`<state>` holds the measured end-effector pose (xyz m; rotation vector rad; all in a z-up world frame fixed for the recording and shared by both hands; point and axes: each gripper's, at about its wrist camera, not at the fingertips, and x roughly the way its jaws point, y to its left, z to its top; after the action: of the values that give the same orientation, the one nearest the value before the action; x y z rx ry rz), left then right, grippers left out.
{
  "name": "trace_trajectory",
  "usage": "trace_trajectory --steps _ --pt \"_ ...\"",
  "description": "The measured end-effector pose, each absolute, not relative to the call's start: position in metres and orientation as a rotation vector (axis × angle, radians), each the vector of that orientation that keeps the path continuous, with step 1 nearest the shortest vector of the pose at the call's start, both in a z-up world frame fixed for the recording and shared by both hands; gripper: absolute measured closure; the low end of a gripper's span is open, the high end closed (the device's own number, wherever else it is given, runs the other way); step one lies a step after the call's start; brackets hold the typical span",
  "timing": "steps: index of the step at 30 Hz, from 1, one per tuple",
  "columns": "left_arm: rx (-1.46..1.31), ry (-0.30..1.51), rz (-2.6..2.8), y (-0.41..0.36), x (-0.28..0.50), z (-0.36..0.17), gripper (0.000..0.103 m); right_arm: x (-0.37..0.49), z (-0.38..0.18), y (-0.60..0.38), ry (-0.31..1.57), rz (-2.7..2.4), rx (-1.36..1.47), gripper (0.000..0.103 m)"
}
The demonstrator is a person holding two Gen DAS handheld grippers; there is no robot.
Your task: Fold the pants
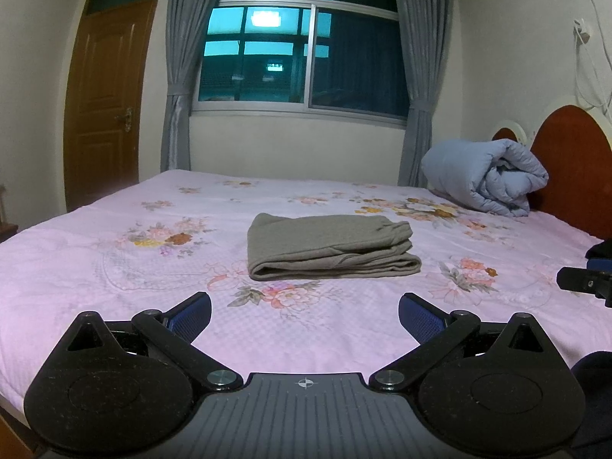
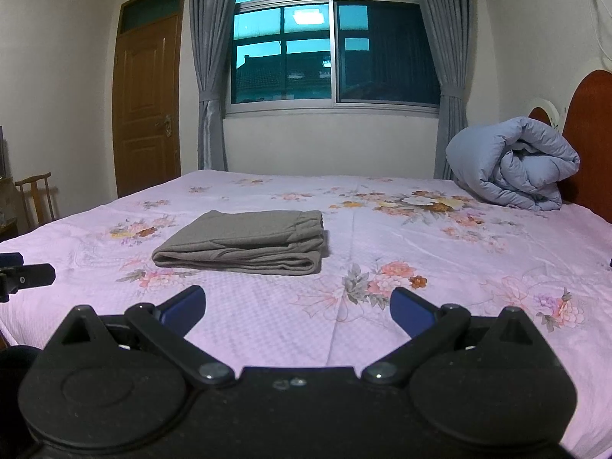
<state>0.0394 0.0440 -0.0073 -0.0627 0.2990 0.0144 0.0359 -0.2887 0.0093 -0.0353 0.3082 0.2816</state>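
With the pants point(image 1: 329, 246) folded mid-bed and both the left claw point(image 1: 305, 315) and right claw point(image 2: 297, 306) spread wide and empty, a careless snag could undo the stack.

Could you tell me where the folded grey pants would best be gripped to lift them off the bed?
Probably at the near long edge of the pants, coming in low from the front. The layers stack there with a rounded fold at its left end, so one gripper near each end could pinch every layer. Both the left gripper and right gripper are open and clear of the cloth.
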Motion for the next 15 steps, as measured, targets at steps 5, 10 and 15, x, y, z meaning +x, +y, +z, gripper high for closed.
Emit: trace_trajectory --steps 5,10,15 --pt "-0.062 0.299 0.015 0.0432 0.0391 -0.0075 0.000 0.0363 0.0091 -0.2882 0.309 0.282 -0.036 0.006" --pt "-0.062 0.299 0.012 0.0434 0.0398 -0.0081 0.000 0.0356 0.0094 -0.2883 0.308 0.281 -0.035 0.006" --pt "-0.061 0.297 0.012 0.0431 0.0398 -0.0082 0.000 0.0352 0.0097 -0.2884 0.308 0.281 -0.036 0.006"
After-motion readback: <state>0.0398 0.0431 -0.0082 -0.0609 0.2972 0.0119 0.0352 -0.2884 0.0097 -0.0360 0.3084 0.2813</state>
